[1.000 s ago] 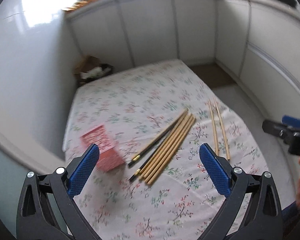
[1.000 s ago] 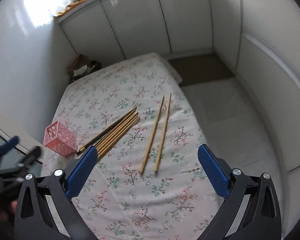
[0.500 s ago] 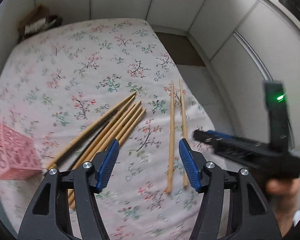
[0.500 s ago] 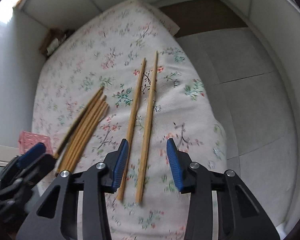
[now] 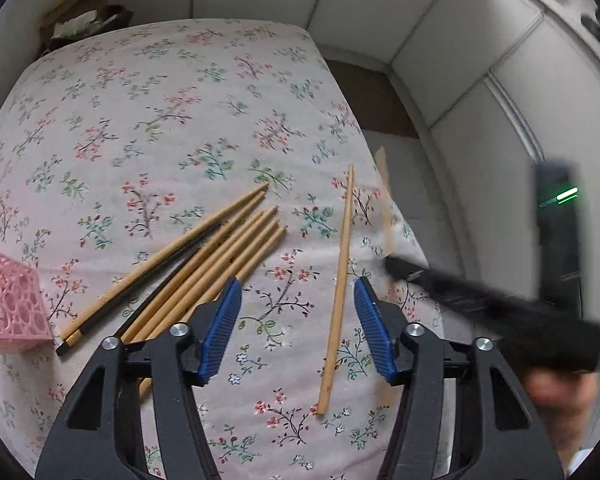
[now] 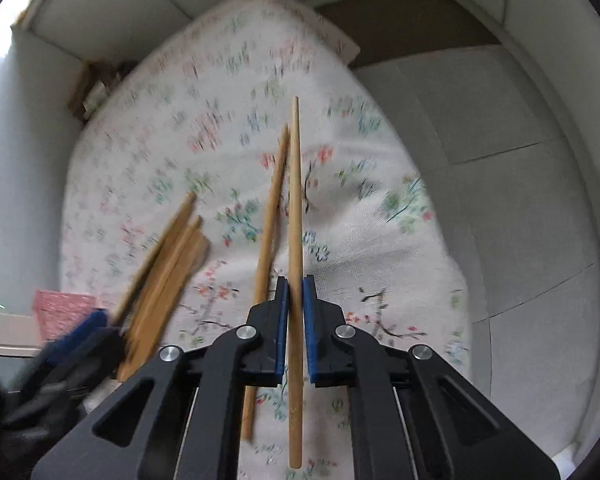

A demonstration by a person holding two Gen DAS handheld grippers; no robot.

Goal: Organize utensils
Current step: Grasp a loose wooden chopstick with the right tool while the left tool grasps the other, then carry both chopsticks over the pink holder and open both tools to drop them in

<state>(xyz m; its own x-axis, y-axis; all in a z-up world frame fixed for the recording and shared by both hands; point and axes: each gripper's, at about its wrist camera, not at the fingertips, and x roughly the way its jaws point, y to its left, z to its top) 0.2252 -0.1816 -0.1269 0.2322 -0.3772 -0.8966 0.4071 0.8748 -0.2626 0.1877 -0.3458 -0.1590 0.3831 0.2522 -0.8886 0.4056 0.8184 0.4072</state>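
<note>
My right gripper (image 6: pixel 295 312) is shut on a light wooden chopstick (image 6: pixel 295 208) and holds it lifted off the floral cloth; the same stick shows blurred in the left wrist view (image 5: pixel 385 196). Its twin chopstick (image 5: pixel 338 292) lies on the cloth, also in the right wrist view (image 6: pixel 270 216). My left gripper (image 5: pixel 296 324) is open and empty, hovering just left of that lying chopstick. A bundle of several chopsticks (image 5: pixel 204 268), some dark, lies to the left. A pink perforated holder (image 5: pixel 8 304) stands at the far left.
The floral tablecloth (image 5: pixel 160 120) covers a low table whose right edge drops to a grey tiled floor (image 6: pixel 520 208). A cardboard box (image 5: pixel 80 16) sits behind the table's far left corner. White cabinet walls surround the area.
My right gripper has closed on the right-hand chopstick and lifted it. Both grippers have moved lower and closer to the cloth; the left jaws have narrowed since a second ago.
</note>
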